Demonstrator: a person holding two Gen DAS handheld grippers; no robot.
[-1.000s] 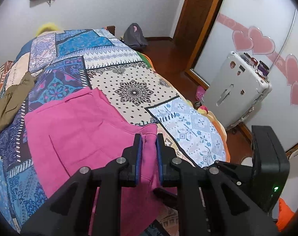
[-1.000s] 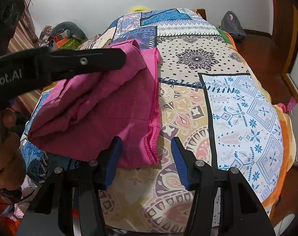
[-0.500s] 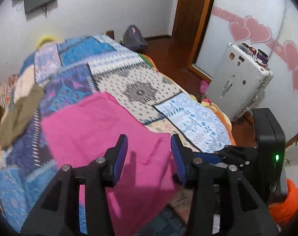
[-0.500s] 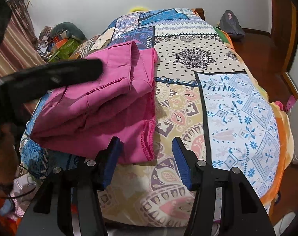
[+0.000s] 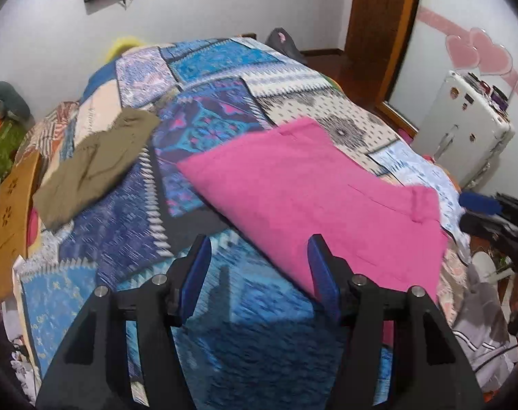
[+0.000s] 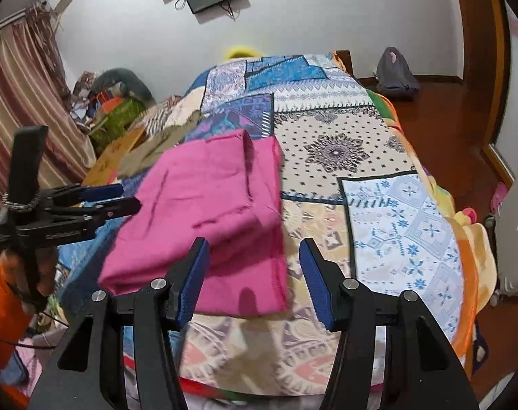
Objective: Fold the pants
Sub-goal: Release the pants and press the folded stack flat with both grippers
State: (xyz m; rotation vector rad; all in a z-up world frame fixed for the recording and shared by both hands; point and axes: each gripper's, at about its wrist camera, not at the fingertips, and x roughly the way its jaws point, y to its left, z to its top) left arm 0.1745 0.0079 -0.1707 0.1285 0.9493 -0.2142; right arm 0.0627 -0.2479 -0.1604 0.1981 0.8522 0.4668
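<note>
The pink pants [image 5: 313, 188] lie folded into a rectangle on the patchwork bedspread [image 5: 129, 225]. They also show in the right wrist view [image 6: 207, 212]. My left gripper [image 5: 259, 270] is open and empty, just off the fold's near left edge. It shows from the side in the right wrist view [image 6: 108, 200], left of the pants. My right gripper [image 6: 254, 273] is open and empty, above the fold's near edge. Its blue pad shows at the right in the left wrist view [image 5: 481, 201].
Olive-brown trousers [image 5: 91, 167] lie on the bed to the left. A white suitcase [image 5: 460, 130] stands on the floor at the right. A grey bag [image 6: 395, 75] sits on the wooden floor beyond the bed. Clutter and a curtain [image 6: 16, 102] are at the left.
My left gripper let go of the pants' edge, opened wide and drew back to the left. The pants dropped flat into a fold. My right gripper stayed open and pulled back a little.
</note>
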